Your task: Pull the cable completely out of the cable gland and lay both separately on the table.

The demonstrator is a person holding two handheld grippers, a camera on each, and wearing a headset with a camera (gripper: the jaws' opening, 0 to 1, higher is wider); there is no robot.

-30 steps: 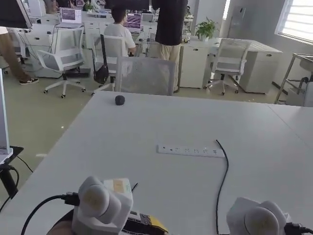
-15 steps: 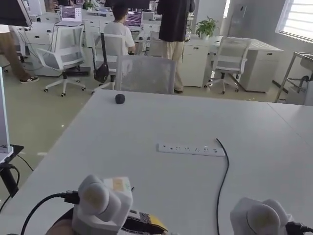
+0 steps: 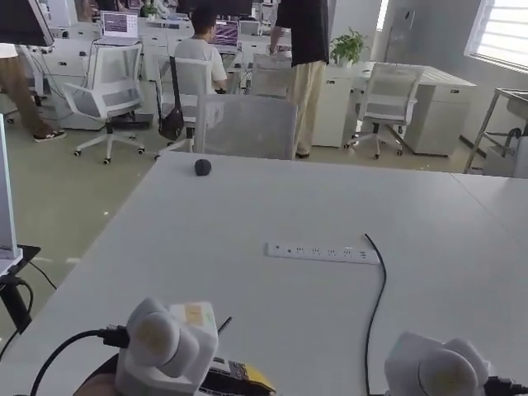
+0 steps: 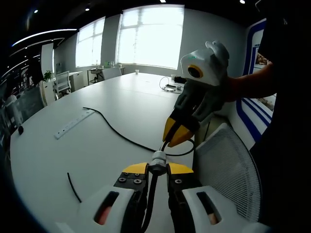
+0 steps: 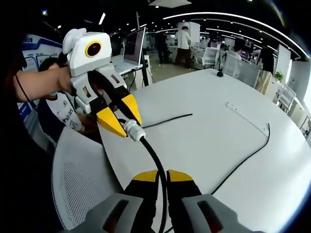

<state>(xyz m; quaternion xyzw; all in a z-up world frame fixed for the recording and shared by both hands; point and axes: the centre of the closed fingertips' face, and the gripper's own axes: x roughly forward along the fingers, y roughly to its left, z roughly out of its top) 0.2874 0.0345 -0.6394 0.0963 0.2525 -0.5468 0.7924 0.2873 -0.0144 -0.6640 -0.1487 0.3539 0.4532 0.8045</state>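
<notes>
In the left gripper view my left gripper is shut on a small grey cable gland, with the black cable running back between its jaws. Just beyond it, my right gripper is shut on the same cable. The right gripper view has my right gripper clamped on the black cable a short way from the gland, which sits between the left gripper's yellow tips. Both are held above the table's near edge. The cable is still threaded through the gland.
A white power strip lies mid-table, and a long black cable trails from near its right end toward me. A short black cable piece lies nearby. A dark round object sits far off. Mesh chair below the grippers.
Both grippers keep their hold and barely move. In the background a standing person has stepped to the right.
</notes>
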